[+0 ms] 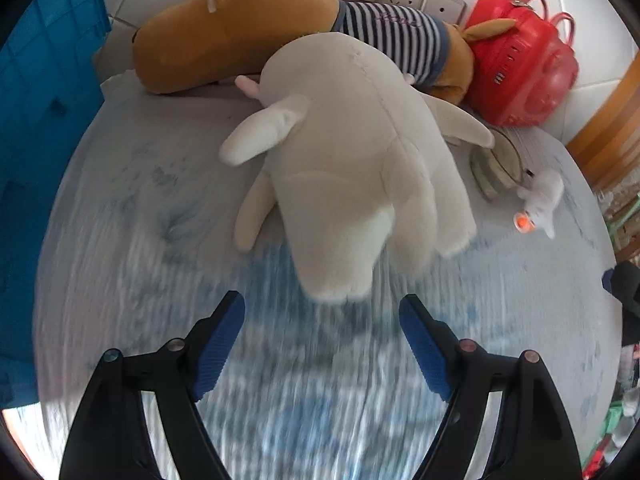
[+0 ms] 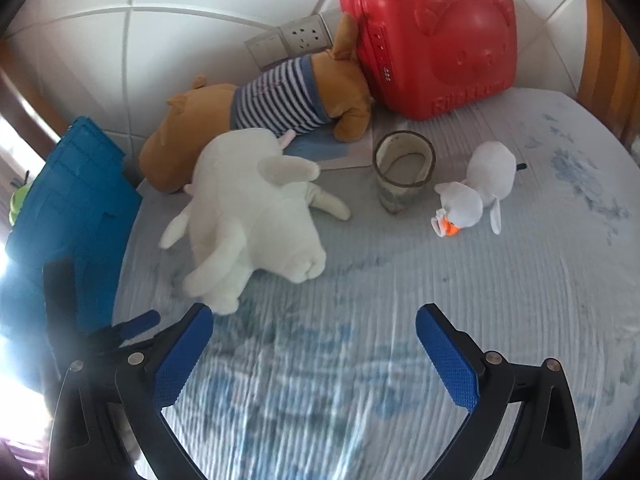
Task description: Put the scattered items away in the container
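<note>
Bed: pale blue-patterned sheet [image 2: 400, 280] under everything.
Left tool [image 1: 322, 316]: jaws apart, empty, just short of the white plush [image 1: 352, 168].
Right tool [image 2: 314, 328]: jaws apart, empty, above bare sheet.
Middle: small white duck toy [image 2: 476, 188] beside a glass cup [image 2: 402, 172].
Far: brown striped plush [image 2: 272, 108] against the red case [image 2: 436, 40].
Left edge: blue crate [image 2: 68, 208].

Three plush toys on the bed: one large white plush animal [image 2: 256, 216], one brown plush in a striped shirt [image 2: 264, 108], one small white duck plush [image 2: 480, 188]. One glass cup [image 2: 402, 172]. One red case [image 2: 436, 36]. One blue crate [image 2: 68, 208].
</note>
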`<state>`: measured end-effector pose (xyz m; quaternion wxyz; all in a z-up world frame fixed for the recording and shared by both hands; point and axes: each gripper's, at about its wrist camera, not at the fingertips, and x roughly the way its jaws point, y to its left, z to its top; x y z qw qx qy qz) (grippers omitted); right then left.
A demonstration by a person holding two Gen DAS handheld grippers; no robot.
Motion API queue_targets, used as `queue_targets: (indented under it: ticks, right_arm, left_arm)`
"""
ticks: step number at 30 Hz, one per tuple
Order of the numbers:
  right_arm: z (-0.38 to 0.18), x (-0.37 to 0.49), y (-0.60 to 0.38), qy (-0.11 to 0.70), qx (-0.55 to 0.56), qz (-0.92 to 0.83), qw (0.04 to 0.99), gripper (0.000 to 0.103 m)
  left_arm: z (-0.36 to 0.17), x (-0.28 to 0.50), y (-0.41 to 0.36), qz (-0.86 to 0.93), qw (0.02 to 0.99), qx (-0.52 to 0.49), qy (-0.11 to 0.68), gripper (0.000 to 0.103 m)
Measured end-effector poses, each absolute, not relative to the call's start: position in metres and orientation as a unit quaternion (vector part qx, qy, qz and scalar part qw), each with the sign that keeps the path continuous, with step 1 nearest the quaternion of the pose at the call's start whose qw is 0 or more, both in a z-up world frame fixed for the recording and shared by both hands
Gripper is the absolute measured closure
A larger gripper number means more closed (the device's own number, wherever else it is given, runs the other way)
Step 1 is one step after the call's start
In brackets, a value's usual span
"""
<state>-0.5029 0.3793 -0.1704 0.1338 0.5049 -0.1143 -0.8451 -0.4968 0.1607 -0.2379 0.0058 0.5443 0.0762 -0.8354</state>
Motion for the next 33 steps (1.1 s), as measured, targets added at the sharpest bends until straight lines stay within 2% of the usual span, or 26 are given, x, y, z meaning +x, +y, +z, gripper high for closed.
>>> queue_targets:
  ticks: [6, 7, 9, 19, 24, 29, 31, 32, 33]
  right_arm:
    - [-0.193, -0.537, 0.380, -0.127, 0.510, -0.839, 0.138, 0.000]
    - [-0.197, -0.542, 0.377, -0.124, 0.512, -0.838, 0.139, 0.000]
    - [-0.203, -0.553, 0.371, -0.118, 0.518, -0.835, 0.143, 0.000]
    - [-0.236, -0.597, 0.309, -0.098, 0.547, -0.806, 0.203, 0.000]
    - [-0.206, -0.600, 0.295, -0.103, 0.506, -0.824, 0.236, 0.000]
    - [-0.194, -0.628, 0.290, -0.096, 0.484, -0.841, 0.220, 0.000]
    - [-0.199, -0.645, 0.291, -0.099, 0.486, -0.843, 0.207, 0.000]
    - [-0.201, -0.653, 0.291, -0.102, 0.490, -0.841, 0.205, 0.000]
    - [-0.204, -0.661, 0.291, -0.104, 0.496, -0.838, 0.203, 0.000]
  left_arm:
    - [-0.262, -0.518, 0.166, -0.835, 0.007, 0.546, 0.061, 0.025]
    - [-0.264, -0.520, 0.164, -0.835, 0.008, 0.547, 0.061, 0.038]
    - [-0.268, -0.523, 0.156, -0.832, 0.008, 0.550, 0.074, 0.042]
    - [-0.259, -0.521, 0.086, -0.830, 0.073, 0.547, 0.080, 0.042]
    - [-0.242, -0.522, 0.033, -0.836, 0.170, 0.518, 0.057, 0.042]
    - [-0.228, -0.515, 0.010, -0.830, 0.152, 0.529, 0.092, 0.042]
    - [-0.220, -0.506, 0.018, -0.829, 0.130, 0.532, 0.110, 0.038]
    - [-0.217, -0.502, 0.022, -0.828, 0.119, 0.534, 0.121, 0.033]
    - [-0.214, -0.499, 0.027, -0.828, 0.110, 0.535, 0.128, 0.022]
